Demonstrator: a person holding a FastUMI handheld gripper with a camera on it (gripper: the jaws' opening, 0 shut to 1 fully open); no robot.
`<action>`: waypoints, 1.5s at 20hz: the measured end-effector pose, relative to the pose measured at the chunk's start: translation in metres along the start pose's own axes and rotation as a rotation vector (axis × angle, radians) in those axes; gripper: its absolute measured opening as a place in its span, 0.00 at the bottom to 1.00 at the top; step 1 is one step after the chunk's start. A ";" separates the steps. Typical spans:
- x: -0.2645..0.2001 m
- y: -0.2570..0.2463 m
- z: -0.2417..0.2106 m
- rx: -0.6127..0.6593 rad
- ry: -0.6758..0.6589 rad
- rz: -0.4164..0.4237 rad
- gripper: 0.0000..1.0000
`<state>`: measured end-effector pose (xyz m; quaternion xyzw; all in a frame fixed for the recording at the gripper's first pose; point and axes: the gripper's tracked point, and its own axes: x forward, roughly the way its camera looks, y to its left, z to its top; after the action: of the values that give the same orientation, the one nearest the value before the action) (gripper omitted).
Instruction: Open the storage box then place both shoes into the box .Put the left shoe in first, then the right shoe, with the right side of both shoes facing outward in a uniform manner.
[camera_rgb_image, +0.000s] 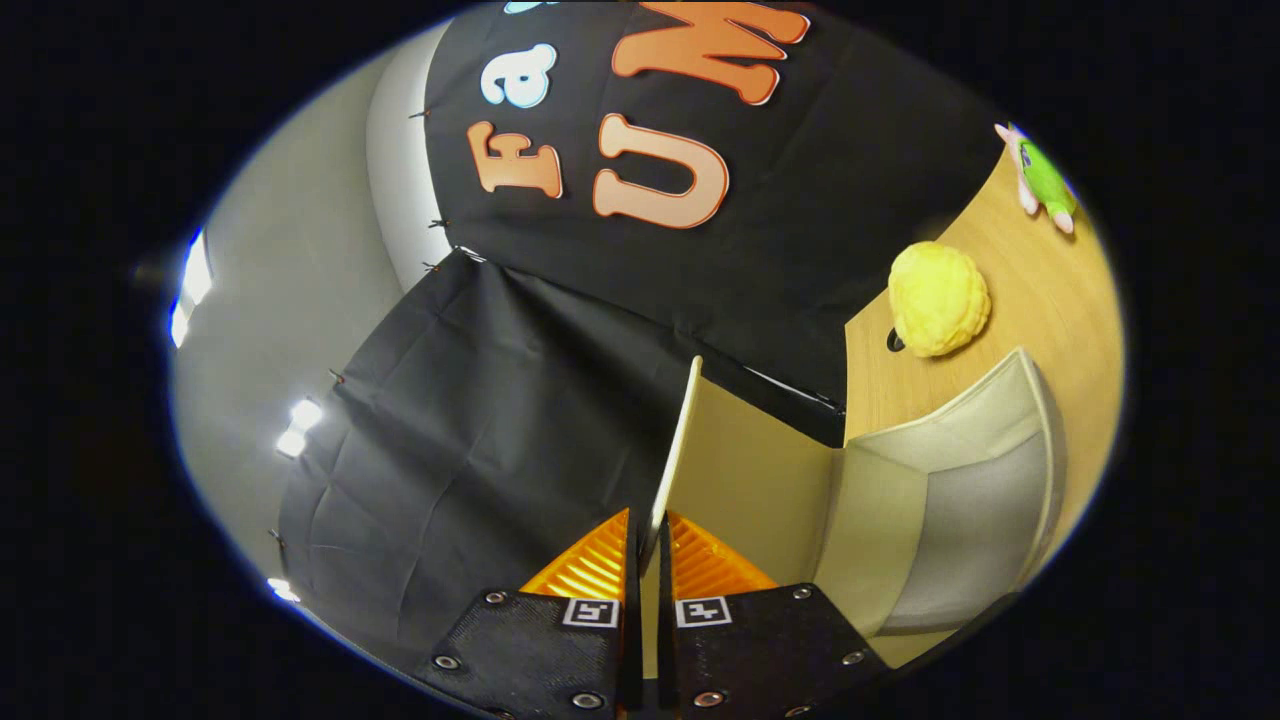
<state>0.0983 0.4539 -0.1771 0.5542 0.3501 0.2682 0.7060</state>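
Clenched on the raised lid (676, 450) of the storage box (950, 500), my gripper (648, 560) pinches its thin edge between both fingers; the open box sits just ahead on the tabletop (1040, 290).

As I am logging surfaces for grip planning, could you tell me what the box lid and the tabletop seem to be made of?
The box lid, pinched in the claw, looks like smooth matte plastic: thin, cream, evenly coloured. The tabletop looks like wood or wood-look laminate: pale with faint grain.

We see a cream storage box (930, 500), a yellow plush (938, 298) (knobbly-textured), a green-and-pink toy (1042, 178), and a light-wood table (1050, 290).
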 end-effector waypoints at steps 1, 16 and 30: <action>0.011 0.003 -0.005 0.020 -0.004 0.000 0.06; 0.019 -0.004 -0.001 -0.201 -0.064 -0.087 0.77; -0.187 -0.110 0.093 -0.791 -0.168 -0.608 0.98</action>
<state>0.0563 0.2289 -0.2337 0.1368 0.3094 0.1170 0.9337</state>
